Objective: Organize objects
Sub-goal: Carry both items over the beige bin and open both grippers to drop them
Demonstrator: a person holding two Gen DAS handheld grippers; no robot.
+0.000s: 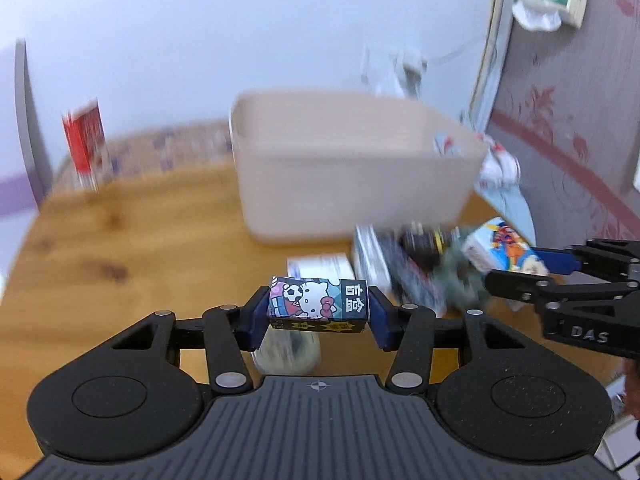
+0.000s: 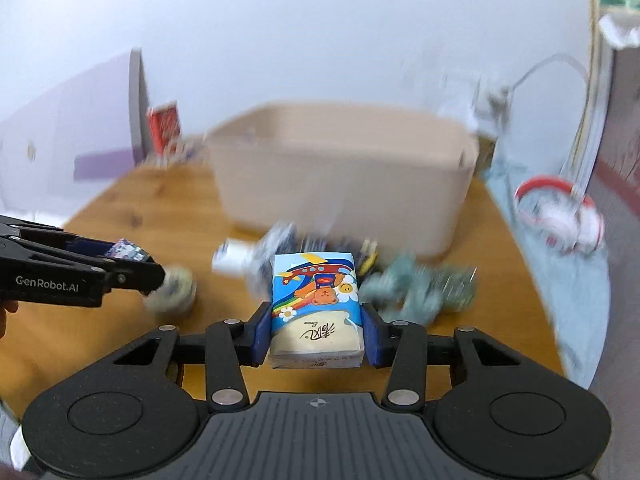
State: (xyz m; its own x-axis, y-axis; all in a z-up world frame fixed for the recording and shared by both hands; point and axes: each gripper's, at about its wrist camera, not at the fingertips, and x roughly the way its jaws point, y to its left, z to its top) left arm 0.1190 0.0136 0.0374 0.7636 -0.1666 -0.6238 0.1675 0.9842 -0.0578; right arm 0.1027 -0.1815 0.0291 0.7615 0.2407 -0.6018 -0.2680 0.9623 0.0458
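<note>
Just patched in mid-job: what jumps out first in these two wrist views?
Both grippers are loaded: the left gripper clamps a small dark cartoon-cat box, and the right gripper clamps a blue tissue pack printed with a bear and plane. Straight ahead on the round wooden table stands a large beige plastic bin, with a blurred heap of small items at its foot.

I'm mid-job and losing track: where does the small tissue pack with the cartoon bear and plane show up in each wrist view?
Left wrist view: the small blue tissue pack with the cartoon bear is at the right edge, clamped in the right gripper.
Right wrist view: the same pack sits centre, between the blue pads.
Shared landmark: the beige plastic bin on the round wooden table, behind the pack in both.
</note>
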